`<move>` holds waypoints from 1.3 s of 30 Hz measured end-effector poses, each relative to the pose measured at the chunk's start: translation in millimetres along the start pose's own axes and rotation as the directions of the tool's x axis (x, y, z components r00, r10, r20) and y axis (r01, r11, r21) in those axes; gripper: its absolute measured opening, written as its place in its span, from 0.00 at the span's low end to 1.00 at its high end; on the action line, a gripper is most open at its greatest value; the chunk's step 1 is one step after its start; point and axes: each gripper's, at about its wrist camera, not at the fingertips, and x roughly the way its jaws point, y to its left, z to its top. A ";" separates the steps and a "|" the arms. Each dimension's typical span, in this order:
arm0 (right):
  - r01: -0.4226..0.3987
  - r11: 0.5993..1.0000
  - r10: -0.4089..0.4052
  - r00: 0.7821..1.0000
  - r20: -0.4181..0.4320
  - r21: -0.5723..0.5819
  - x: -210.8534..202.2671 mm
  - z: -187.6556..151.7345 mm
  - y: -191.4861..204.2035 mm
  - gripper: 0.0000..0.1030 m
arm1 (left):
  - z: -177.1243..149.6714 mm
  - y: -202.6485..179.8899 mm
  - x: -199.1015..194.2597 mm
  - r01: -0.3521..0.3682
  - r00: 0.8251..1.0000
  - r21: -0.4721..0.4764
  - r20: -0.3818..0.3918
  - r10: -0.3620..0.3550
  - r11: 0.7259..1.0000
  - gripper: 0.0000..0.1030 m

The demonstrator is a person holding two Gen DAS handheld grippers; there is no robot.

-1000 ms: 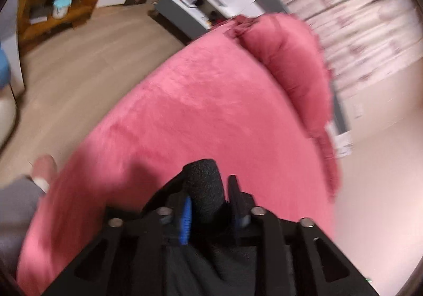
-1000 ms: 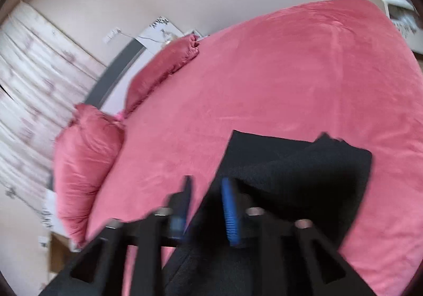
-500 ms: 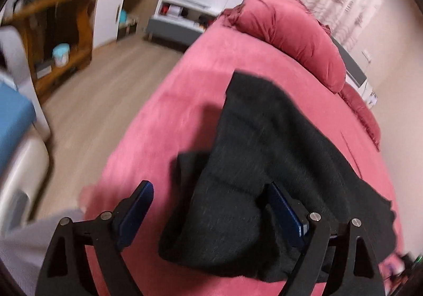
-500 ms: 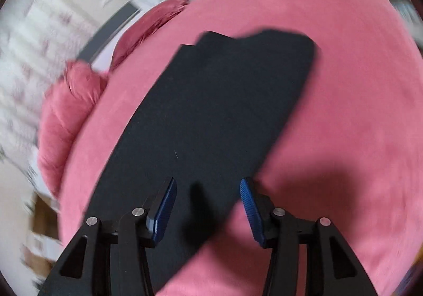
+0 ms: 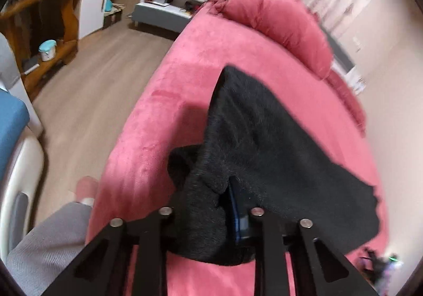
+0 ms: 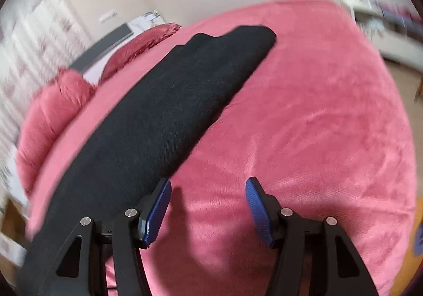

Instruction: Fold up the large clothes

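A black garment (image 5: 264, 142) lies on a pink bed (image 5: 158, 121), folded into a long strip. In the left wrist view its near end is bunched up between the fingers of my left gripper (image 5: 211, 206), whose jaws are closing on the cloth; one blue pad (image 5: 235, 211) shows beside the fold. In the right wrist view the black garment (image 6: 171, 100) runs from the lower left toward the pillows. My right gripper (image 6: 208, 185) hovers over the bare pink bed (image 6: 304, 111) just right of the strip's edge. Its jaws are opening with nothing between them.
Pink pillows (image 5: 277, 26) line the head of the bed, also seen as pillows (image 6: 53, 116) at left. A person's grey trouser leg (image 5: 47, 243) and pink slipper (image 5: 86, 186) stand on the wooden floor (image 5: 92, 71). A grey bedside unit (image 5: 164, 13) and wooden shelves (image 5: 53, 31) stand beyond.
My left gripper opened wide over the garment's end, then closed on a bunch of it. My right gripper let the cloth go, moved right of the strip, and its jaws widened.
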 end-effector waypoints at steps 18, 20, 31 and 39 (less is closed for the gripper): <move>-0.101 0.991 0.099 0.995 0.029 0.087 2.5 0.3 -8.7 0.58 | -30.7 -75.7 -35.1 -0.232 0.948 0.320 0.284 0.140 0.919 0.68; -0.100 0.991 0.098 0.995 0.024 0.088 1.7 1.1 -8.3 0.58 | -29.7 -107.3 -20.0 -0.183 0.963 0.395 0.256 0.084 0.900 0.68; -0.116 0.990 0.114 0.993 -0.033 -0.084 7.9 143.6 36.4 0.58 | -12.0 -250.6 108.7 -0.109 0.992 0.773 0.123 0.022 0.625 0.67; -0.065 0.988 0.100 0.960 -0.260 0.140 153.3 241.6 81.8 0.58 | 5.3 -222.4 158.0 -0.012 0.997 0.801 -0.035 0.066 0.599 0.67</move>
